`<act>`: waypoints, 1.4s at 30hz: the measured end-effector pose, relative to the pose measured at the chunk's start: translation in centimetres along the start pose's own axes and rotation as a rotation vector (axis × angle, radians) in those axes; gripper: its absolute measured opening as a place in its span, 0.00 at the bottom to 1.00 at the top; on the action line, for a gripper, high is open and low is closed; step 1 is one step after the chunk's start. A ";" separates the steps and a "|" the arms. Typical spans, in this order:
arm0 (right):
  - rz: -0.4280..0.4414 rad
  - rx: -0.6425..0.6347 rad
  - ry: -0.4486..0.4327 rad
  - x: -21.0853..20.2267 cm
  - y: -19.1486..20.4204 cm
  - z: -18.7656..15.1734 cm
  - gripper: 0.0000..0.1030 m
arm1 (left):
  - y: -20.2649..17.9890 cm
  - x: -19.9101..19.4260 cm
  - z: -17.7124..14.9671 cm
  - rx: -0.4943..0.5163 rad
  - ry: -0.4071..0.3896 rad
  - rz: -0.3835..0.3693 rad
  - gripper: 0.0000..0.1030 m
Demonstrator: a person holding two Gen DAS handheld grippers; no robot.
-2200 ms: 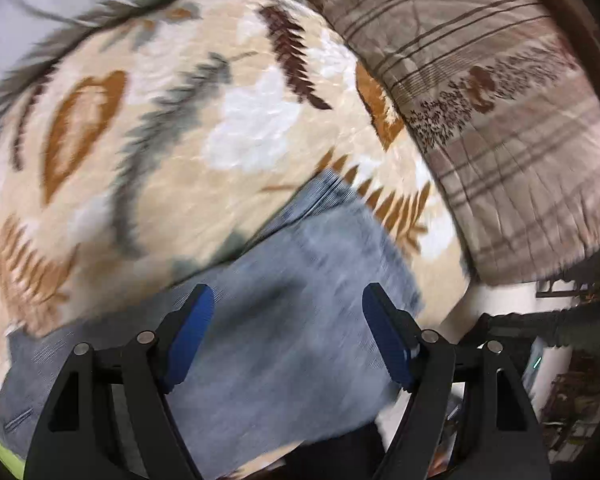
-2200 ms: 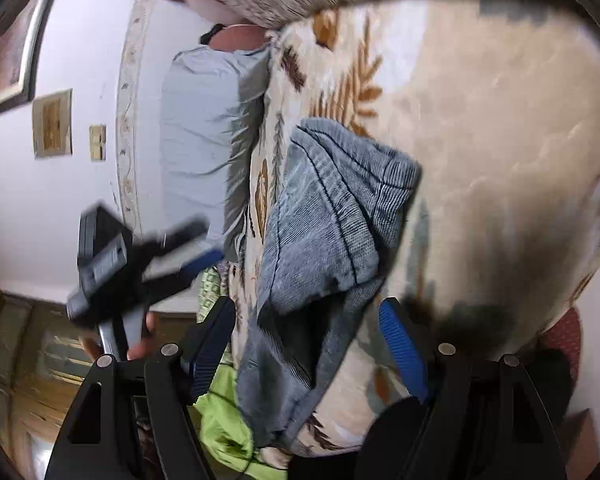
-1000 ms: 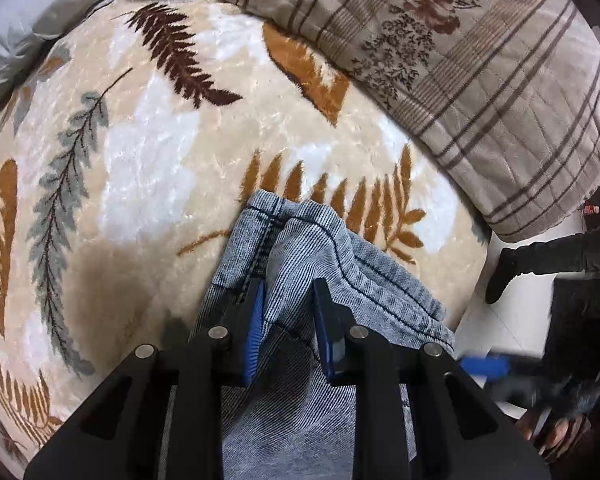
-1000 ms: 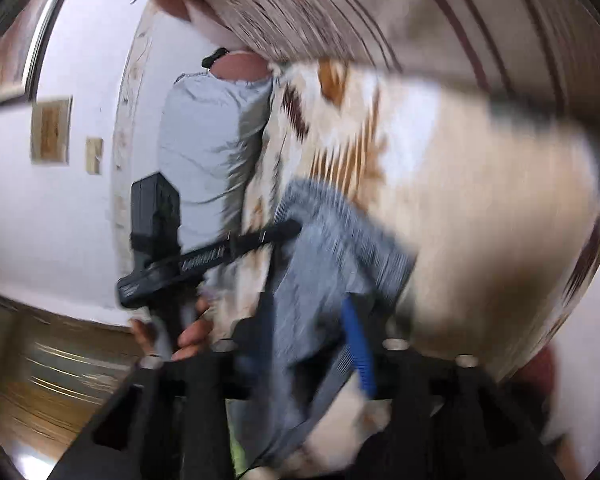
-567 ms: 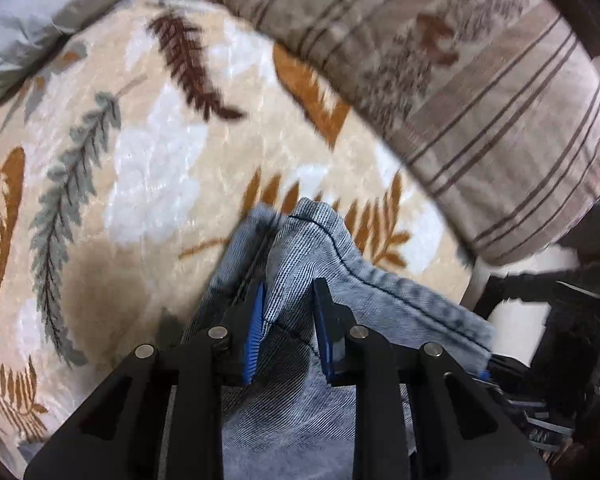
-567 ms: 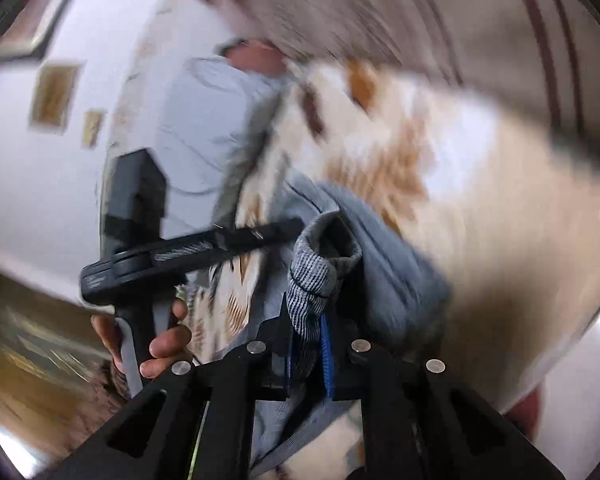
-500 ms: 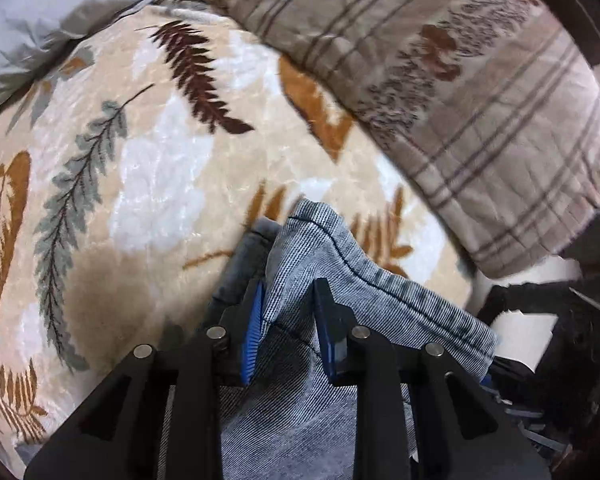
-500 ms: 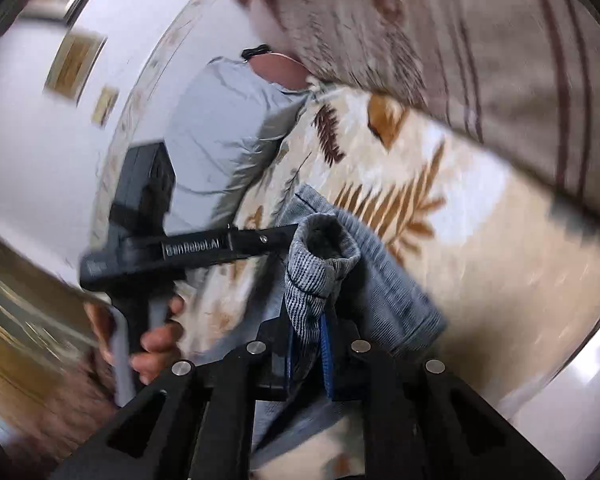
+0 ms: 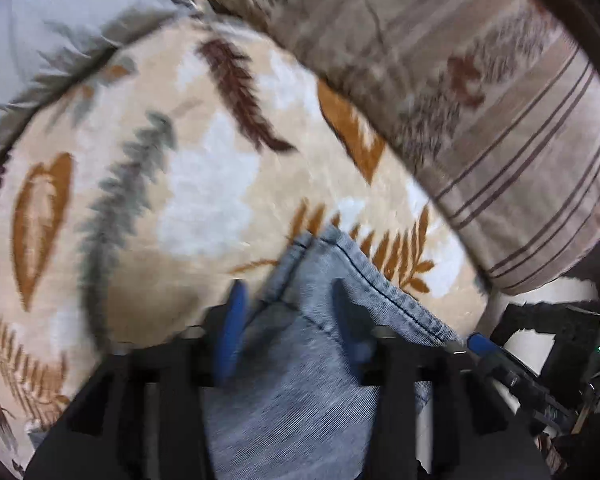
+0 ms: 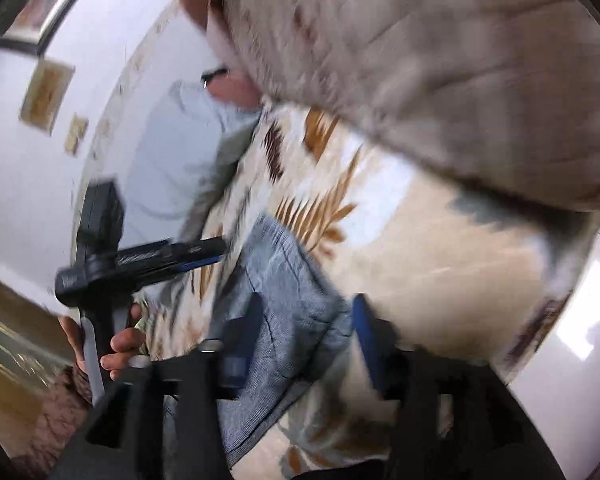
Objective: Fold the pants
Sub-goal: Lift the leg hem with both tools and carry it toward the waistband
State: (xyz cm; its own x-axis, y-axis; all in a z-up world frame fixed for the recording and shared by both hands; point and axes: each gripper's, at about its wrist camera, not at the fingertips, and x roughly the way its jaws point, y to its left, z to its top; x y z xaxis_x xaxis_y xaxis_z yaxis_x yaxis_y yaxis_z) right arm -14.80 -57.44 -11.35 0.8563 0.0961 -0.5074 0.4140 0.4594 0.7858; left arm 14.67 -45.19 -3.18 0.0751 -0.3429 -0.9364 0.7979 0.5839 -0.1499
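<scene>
now both frames are smeared with motion blur, yet the main things read well enough; the grey-blue denim pants (image 9: 324, 320) lie in the lower middle of the left wrist view, folded over on themselves, their stitched edge running down toward the lower right, resting on a cream fleece blanket (image 9: 204, 184) printed with brown, rust and grey-green leaves; the left gripper (image 9: 288, 320) sits at the bottom centre with its blue-padded fingers (image 9: 230, 332) spread wide either side of the denim, jaws parted and gripping nothing; a striped beige-brown quilt (image 9: 500, 120) bulks across the upper right of that frame, and a pale grey pillow (image 9: 60, 20) fills the upper left; at the lower right edge the other tool's blue tip shows beside the blanket's edge.

in the right wrist view the pants (image 10: 284, 292) appear at lower centre, a folded bundle on the same blanket (image 10: 440, 248); the right gripper (image 10: 308, 332) is likewise opened wide, its blue pads (image 10: 366, 336) flanking the bundle's near edge (whether a pad touches the cloth i cannot tell through the blur); at the left of the frame the left gripper (image 10: 216, 250) points in toward the pants, carried by a bare hand (image 10: 118, 344) at the lower left; the quilt (image 10: 440, 60) covers the upper right, the pillow (image 10: 172, 160) lies at centre left against a white wall (image 10: 28, 184).
</scene>
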 end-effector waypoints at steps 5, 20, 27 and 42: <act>0.047 0.072 0.043 0.5 -1.9 -1.6 0.56 | 1.1 0.6 -0.3 -0.045 0.070 -0.071 0.69; 0.207 0.034 0.131 6.0 0.0 -2.9 0.62 | -3.1 8.3 0.1 0.271 0.329 -0.109 0.70; 0.314 0.093 0.149 6.3 -1.6 -2.4 0.60 | -5.0 10.2 0.8 0.370 0.337 -0.177 0.82; 0.286 0.091 0.132 7.9 -1.9 -1.9 0.17 | -5.9 8.6 -1.4 0.355 0.178 -0.192 0.27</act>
State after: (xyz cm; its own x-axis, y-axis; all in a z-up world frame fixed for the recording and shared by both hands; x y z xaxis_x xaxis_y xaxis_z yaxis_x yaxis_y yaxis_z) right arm -9.44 -55.92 -17.52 0.8969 0.3265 -0.2984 0.1937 0.3167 0.9285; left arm 9.76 -50.61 -10.76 -0.1743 -0.2706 -0.9468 0.9456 0.2223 -0.2376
